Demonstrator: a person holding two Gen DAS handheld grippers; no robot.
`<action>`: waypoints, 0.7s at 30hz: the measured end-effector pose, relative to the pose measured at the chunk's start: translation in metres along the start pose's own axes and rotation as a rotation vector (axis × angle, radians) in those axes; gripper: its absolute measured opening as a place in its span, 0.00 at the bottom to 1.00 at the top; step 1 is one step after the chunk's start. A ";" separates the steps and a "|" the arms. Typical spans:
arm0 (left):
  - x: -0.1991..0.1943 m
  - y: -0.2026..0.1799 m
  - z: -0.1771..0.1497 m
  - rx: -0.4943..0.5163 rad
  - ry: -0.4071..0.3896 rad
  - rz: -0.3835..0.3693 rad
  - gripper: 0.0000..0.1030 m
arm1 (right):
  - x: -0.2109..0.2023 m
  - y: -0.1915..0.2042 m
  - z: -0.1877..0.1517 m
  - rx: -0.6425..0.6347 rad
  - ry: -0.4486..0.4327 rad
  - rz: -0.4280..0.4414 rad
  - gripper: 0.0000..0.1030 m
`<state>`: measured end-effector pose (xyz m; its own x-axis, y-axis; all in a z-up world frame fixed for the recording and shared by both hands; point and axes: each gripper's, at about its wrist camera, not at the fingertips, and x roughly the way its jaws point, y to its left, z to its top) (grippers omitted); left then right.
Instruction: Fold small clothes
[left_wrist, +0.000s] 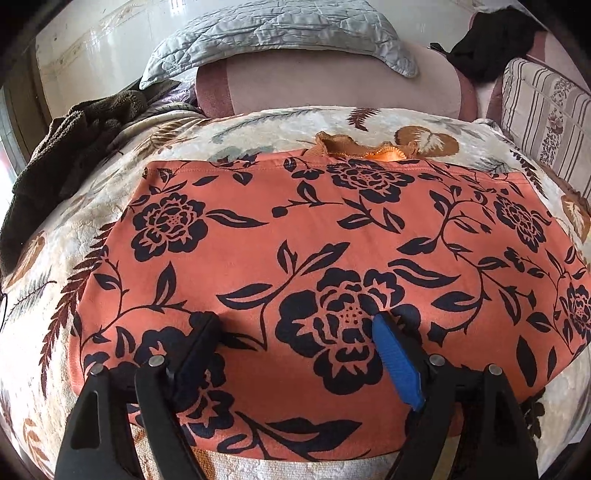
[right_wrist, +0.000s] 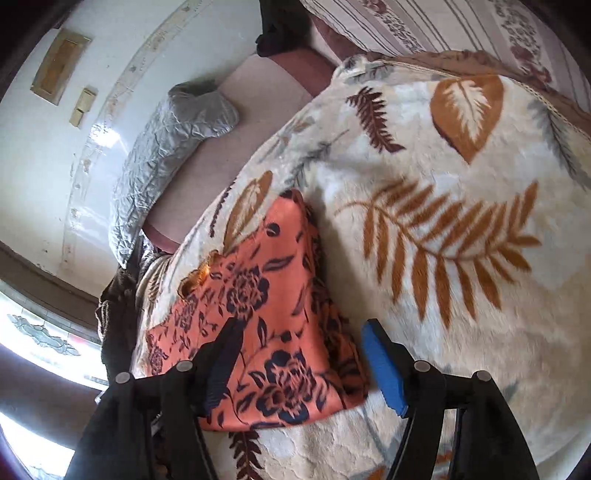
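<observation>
At the far left of the left wrist view, a dark brown towel (left_wrist: 70, 147) lies bunched at the edge of the bed, well clear of the work. Next comes the leaf-patterned blanket (left_wrist: 55, 295) that covers the bed, and on it the orange flowered garment (left_wrist: 295, 236), spread flat and already doubled over, with a frilled orange trim (left_wrist: 369, 149) peeking out past its far edge. The left gripper (left_wrist: 299, 325) hovers low over the near part of the garment with its jaws wide apart; they hold nothing, and whether the tips touch the cloth cannot be told.

In the right wrist view the same garment (right_wrist: 258, 295) shows its right-hand corner, folded edge lying on the blanket (right_wrist: 461, 240). The right gripper (right_wrist: 299, 332) stands above that corner, jaws apart and empty, the cloth below them and not pinched.

The step in hand looks like the pause between folds: the piece is flat and both tools are free. The next move probably calls for closing on one edge with each gripper, pinching all layers together, lifting only slightly, and carrying that edge across so the sides meet evenly without dragging the blanket.
</observation>
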<state>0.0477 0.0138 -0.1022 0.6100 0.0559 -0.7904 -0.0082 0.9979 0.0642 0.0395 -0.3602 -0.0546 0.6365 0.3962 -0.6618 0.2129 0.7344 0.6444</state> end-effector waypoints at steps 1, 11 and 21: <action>0.000 0.000 0.000 0.004 -0.003 0.002 0.83 | 0.013 0.003 0.014 -0.013 0.030 0.029 0.69; 0.001 0.000 0.001 0.001 -0.001 -0.005 0.84 | 0.154 0.032 0.082 -0.143 0.253 -0.087 0.14; 0.002 0.003 0.004 -0.003 0.004 -0.012 0.84 | 0.120 0.028 0.083 -0.099 0.071 -0.194 0.44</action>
<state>0.0521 0.0166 -0.1014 0.6071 0.0444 -0.7934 -0.0032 0.9986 0.0534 0.1838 -0.3379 -0.0839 0.5364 0.2775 -0.7970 0.2500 0.8497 0.4641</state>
